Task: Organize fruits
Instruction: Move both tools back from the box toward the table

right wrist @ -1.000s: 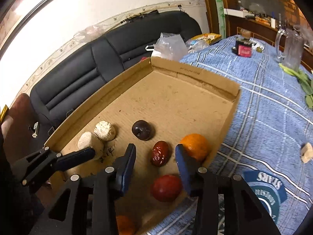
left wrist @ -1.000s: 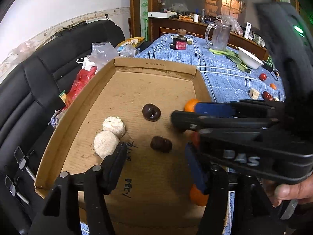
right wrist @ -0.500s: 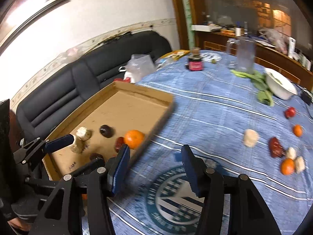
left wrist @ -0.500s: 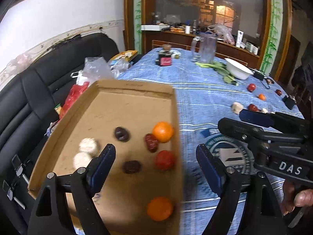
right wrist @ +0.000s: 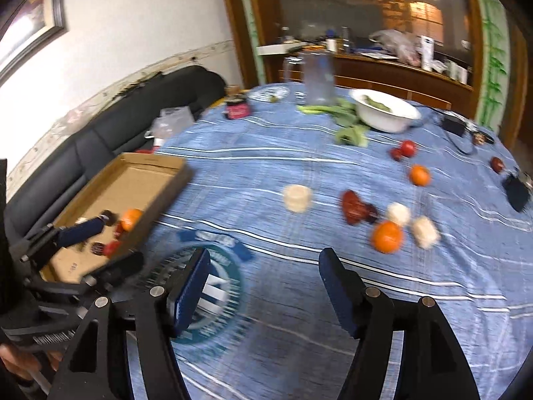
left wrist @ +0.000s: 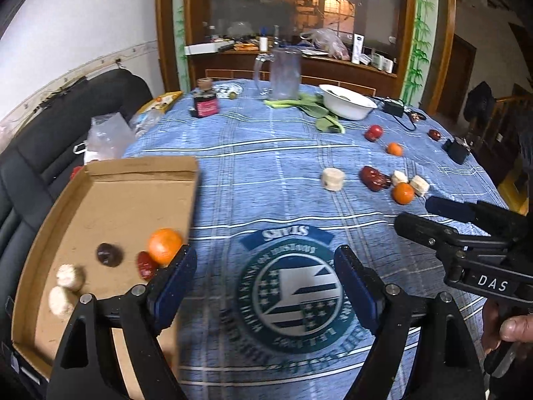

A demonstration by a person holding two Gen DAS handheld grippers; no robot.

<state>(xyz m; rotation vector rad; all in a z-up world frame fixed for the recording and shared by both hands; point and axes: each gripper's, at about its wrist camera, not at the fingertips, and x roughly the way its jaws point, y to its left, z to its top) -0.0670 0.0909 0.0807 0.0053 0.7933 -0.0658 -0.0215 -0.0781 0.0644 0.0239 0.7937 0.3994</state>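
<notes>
Left gripper [left wrist: 265, 276] and right gripper [right wrist: 263, 275]: jaws spread wide, nothing between them, both above the round emblem [left wrist: 294, 295] printed on the blue tablecloth [left wrist: 266, 166]. Cardboard tray [left wrist: 110, 200], left of the emblem: holds an orange [left wrist: 165, 246], a red date [left wrist: 146, 265], a dark fruit [left wrist: 109, 254] and two pale pieces [left wrist: 69, 276]. Beyond the emblem, to its right, loose on the cloth: pale round piece [right wrist: 297, 197], dark-red fruit [right wrist: 353, 207], orange [right wrist: 387, 236], further pale pieces [right wrist: 423, 232]. White bowl [right wrist: 386, 110], far beyond the emblem.
</notes>
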